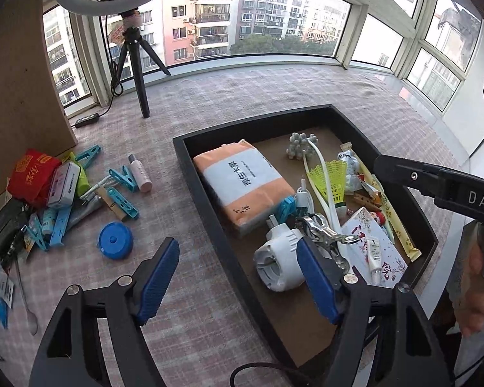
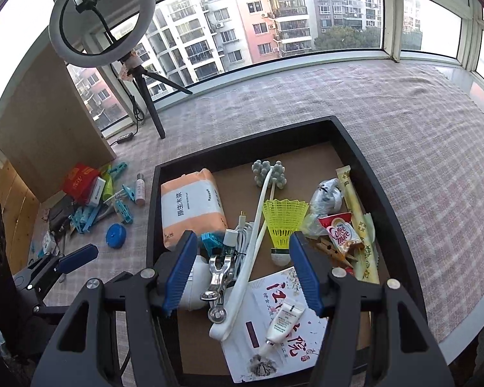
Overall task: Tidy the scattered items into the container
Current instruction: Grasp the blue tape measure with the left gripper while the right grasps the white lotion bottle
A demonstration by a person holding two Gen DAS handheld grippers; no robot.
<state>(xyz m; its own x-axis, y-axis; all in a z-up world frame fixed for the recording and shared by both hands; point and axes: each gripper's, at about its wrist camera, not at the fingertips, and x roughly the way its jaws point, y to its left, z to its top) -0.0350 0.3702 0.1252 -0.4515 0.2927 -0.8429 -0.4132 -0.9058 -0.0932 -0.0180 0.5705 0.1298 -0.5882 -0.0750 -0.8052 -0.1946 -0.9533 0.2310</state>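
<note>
Black tray point(image 2: 376, 174) sits on the checked cloth point(image 2: 403, 106), holding tissue pack point(image 2: 190, 208), shuttlecock point(image 2: 284, 217) and tube point(image 2: 284, 321). Clips point(image 1: 122, 179) and blue tape measure point(image 1: 115, 240) lie scattered left of it. Left gripper point(image 1: 238, 285) and right gripper point(image 2: 243, 272) both gape wide, empty.

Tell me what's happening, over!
Both jaws open, empty. Left gripper, right gripper over tray. Blue tape measure, clips still outside. Nothing blocking.

Both fisheye views look steeply down and forward along their own jaws toward the windows. The left wrist view sits close above the near left rim of the black tray point(image 1: 206, 190). The right wrist view hangs over the tray's near end. Both share the tray, ring light point(image 2: 103, 16) and scattered pile point(image 1: 58, 193).
</note>
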